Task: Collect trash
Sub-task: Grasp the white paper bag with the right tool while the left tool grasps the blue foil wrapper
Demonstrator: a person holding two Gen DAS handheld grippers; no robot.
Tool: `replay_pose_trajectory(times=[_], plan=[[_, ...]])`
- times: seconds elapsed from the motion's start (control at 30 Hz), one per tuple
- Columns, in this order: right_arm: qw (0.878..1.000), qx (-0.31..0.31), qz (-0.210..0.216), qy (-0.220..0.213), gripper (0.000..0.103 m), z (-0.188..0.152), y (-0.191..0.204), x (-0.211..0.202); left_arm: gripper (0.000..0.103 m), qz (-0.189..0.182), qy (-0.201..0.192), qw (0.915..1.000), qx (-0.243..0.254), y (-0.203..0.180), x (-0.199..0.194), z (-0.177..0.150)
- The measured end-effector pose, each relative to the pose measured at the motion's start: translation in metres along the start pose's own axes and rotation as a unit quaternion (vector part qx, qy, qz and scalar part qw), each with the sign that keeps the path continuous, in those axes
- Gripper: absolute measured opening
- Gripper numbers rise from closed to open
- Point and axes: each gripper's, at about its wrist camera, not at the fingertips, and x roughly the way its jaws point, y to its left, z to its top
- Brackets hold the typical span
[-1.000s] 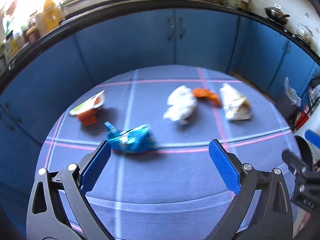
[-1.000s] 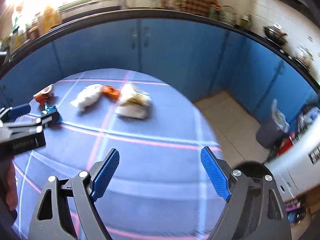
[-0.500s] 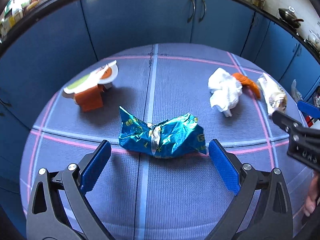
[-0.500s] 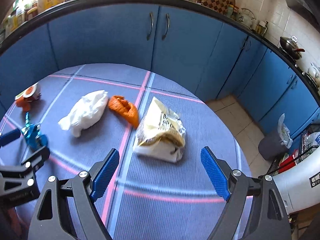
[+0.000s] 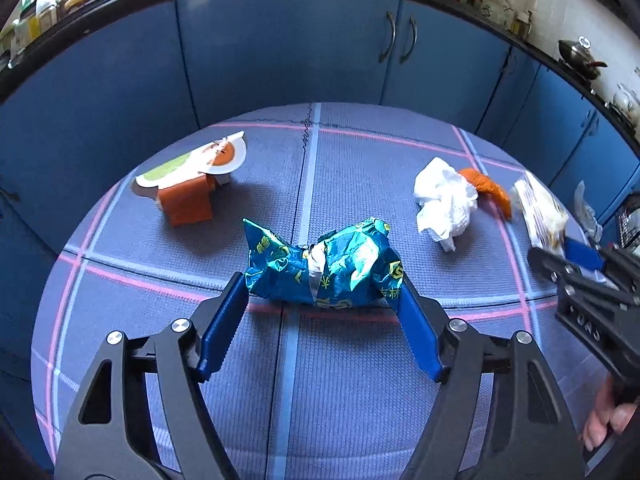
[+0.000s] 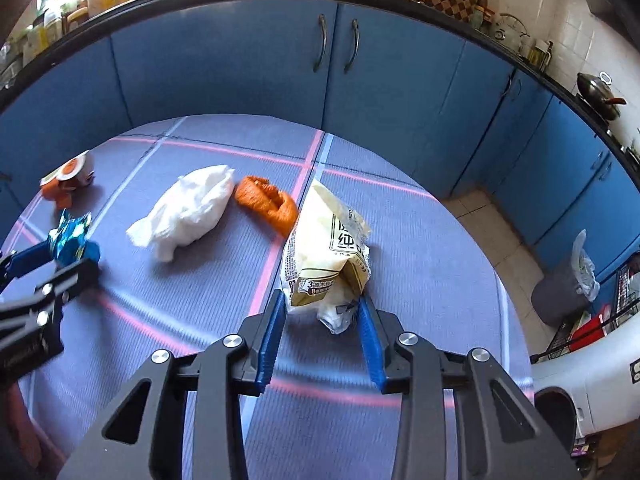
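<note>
A crumpled blue foil wrapper (image 5: 320, 268) lies on the purple checked mat (image 5: 328, 392). My left gripper (image 5: 320, 282) is closing on it, and both blue pads touch its ends. In the right wrist view a cream printed bag (image 6: 324, 248) stands between the closing jaws of my right gripper (image 6: 321, 300), whose pads pinch its lower end. A white crumpled tissue (image 5: 444, 204), an orange scrap (image 5: 488, 188) and an orange cup with a peeled lid (image 5: 188, 196) lie loose on the mat.
Blue cabinets (image 6: 224, 64) curve around the back of the mat. To the right are tiled floor, a grey bin with a plastic liner (image 6: 568, 284) and a white appliance (image 6: 580, 392). A person's hand (image 5: 604, 428) holds the right gripper's handle.
Both grippers moved forward and down to the trash, then narrowed. The left pads now touch the blue wrapper. The right pads now pinch the cream bag.
</note>
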Motion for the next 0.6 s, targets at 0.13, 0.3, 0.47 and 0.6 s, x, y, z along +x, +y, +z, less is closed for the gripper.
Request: replay_pose_trajectory(times=[0.13, 0.3, 0.47, 0.6], plan=[[1.000, 0.004, 0.003, -0.009, 0.035, -0.015, -0.004, -0.025, 0.072, -0.001, -0.012, 0.9999, -0.003, -0.004, -0.019, -0.009], [1.000, 0.005, 0.005, -0.014, 0.035, -0.036, -0.007, -0.053, 0.072, 0.010, -0.034, 0.9986, 0.039, -0.031, -0.041, -0.033], [1.000, -0.001, 0.001, -0.017, 0.035, -0.055, -0.009, -0.075, 0.072, 0.004, -0.038, 0.9971, 0.066, -0.051, -0.056, -0.052], [1.000, -0.001, -0.002, -0.017, 0.035, -0.069, -0.011, -0.089, 0.072, 0.004, -0.040, 0.9962, 0.078, -0.059, -0.067, -0.062]])
